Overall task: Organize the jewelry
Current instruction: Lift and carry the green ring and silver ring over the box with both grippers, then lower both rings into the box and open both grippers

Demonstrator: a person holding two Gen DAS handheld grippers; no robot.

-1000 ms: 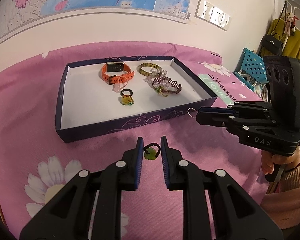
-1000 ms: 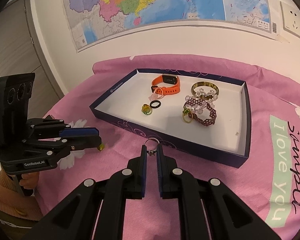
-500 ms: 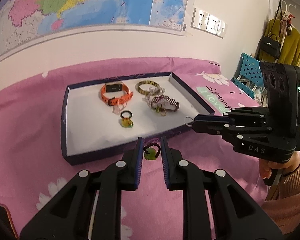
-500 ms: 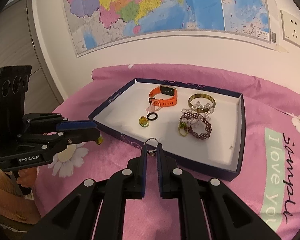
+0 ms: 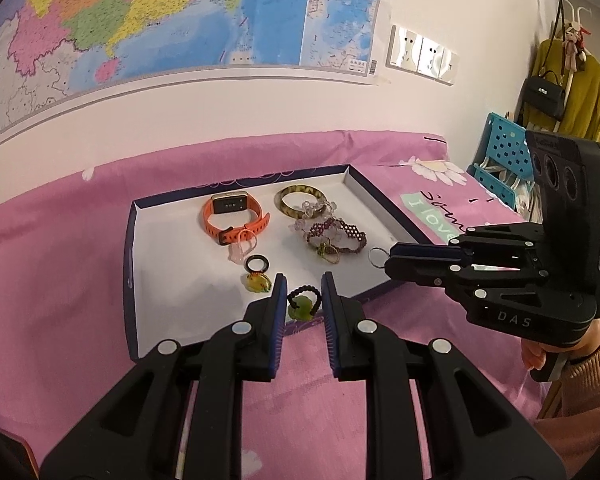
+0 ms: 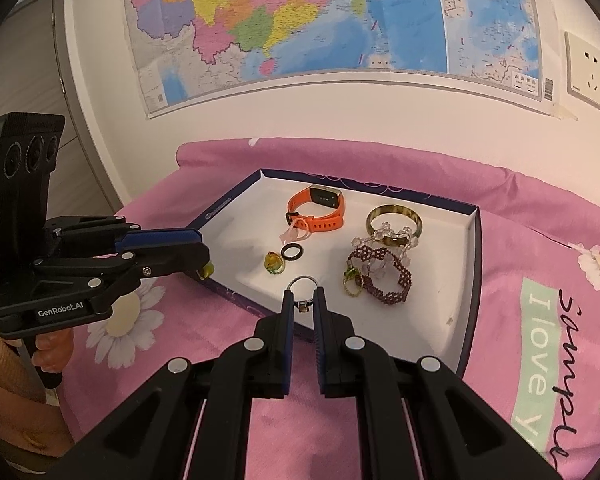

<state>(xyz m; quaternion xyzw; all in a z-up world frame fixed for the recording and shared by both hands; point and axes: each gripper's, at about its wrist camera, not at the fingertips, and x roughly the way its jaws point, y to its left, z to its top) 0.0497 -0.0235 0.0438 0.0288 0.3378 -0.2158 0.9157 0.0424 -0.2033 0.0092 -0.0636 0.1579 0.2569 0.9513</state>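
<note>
Navy tray holds orange watch, bangle — left gripper clamps green-bead ring, right gripper silver ring.

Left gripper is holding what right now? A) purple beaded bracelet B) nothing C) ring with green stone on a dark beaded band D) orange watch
C: the left gripper is shut on the green-stone ring, while the orange watch and purple beaded bracelet lie in the tray.

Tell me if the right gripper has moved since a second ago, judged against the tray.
Yes. The right gripper, shut on the silver ring, has advanced toward the tray; its tips now overlap the near rim, where before they sat short of it.
</note>
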